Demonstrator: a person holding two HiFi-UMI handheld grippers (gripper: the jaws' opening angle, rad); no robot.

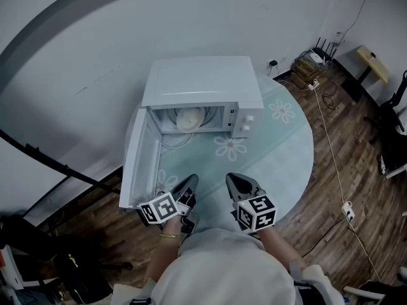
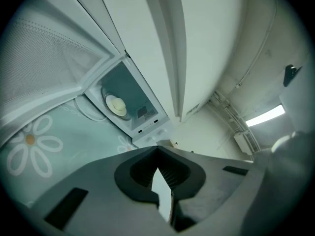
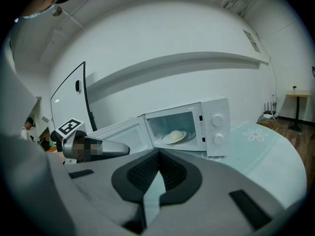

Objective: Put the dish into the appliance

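A white microwave (image 1: 202, 81) stands at the back of a round table (image 1: 286, 145) with its door (image 1: 137, 164) swung open to the left. Inside its cavity sits a pale dish (image 1: 189, 118) with a rounded white lump on it, also visible as the dish (image 2: 117, 105) in the left gripper view and the dish (image 3: 174, 136) in the right gripper view. My left gripper (image 1: 191, 180) and right gripper (image 1: 234, 179) hover side by side over the table's near edge, well short of the microwave. Both are shut, and nothing is held by the left gripper (image 2: 157, 149) or the right gripper (image 3: 158, 154).
The table wears a light teal cloth with flower prints (image 1: 230, 147). The open door reaches out past the table's left edge. Wooden floor at the right carries cables, a power strip (image 1: 348, 210) and boxes (image 1: 308, 65). A curved white wall rises behind the microwave.
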